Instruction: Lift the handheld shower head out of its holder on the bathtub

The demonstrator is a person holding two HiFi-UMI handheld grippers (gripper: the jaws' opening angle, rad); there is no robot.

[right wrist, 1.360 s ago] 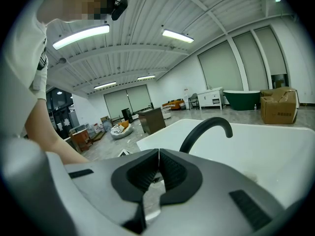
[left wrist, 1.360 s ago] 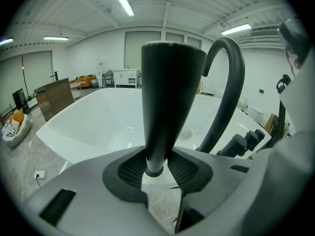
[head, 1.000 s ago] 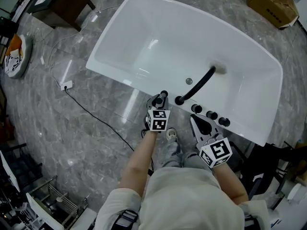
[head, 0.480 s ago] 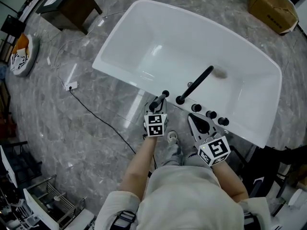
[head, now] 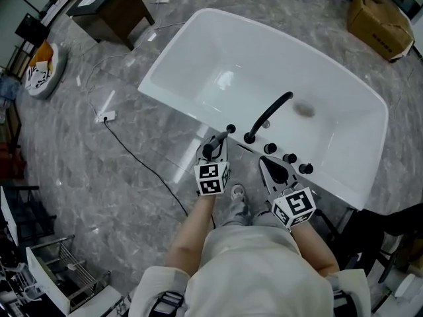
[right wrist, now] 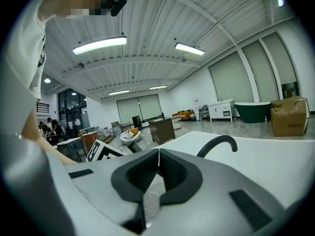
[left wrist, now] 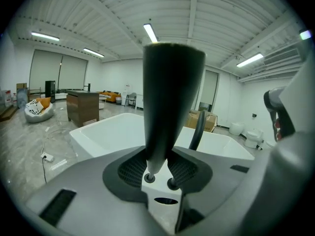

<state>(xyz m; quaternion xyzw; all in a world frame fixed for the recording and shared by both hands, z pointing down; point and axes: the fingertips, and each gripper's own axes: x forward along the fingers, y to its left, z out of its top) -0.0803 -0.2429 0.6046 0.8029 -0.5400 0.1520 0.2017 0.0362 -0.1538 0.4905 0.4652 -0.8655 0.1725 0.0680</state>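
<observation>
A black handheld shower head [left wrist: 170, 102] stands upright between the jaws of my left gripper [left wrist: 158, 167], which is shut on its narrow lower end. In the head view the left gripper [head: 213, 150] holds the shower head [head: 215, 142] just short of the white bathtub's [head: 173, 100] near rim. The round black holder [head: 230, 129] on that rim shows bare beside it. My right gripper [head: 273, 170] hangs near the rim's black knobs [head: 289, 158], jaws shut on nothing. In the right gripper view its pads [right wrist: 147, 173] meet.
A black curved faucet spout [head: 268, 115] arches over the tub beside the holder. On the grey marble floor are a dark wooden cabinet [head: 112, 8], a cardboard box [head: 378, 15], a power strip with cable [head: 104, 116] and a wire rack [head: 66, 276].
My left gripper has risen and drawn back from the rim with the shower head, leaving the holder bare. The right gripper has shifted only a little.
</observation>
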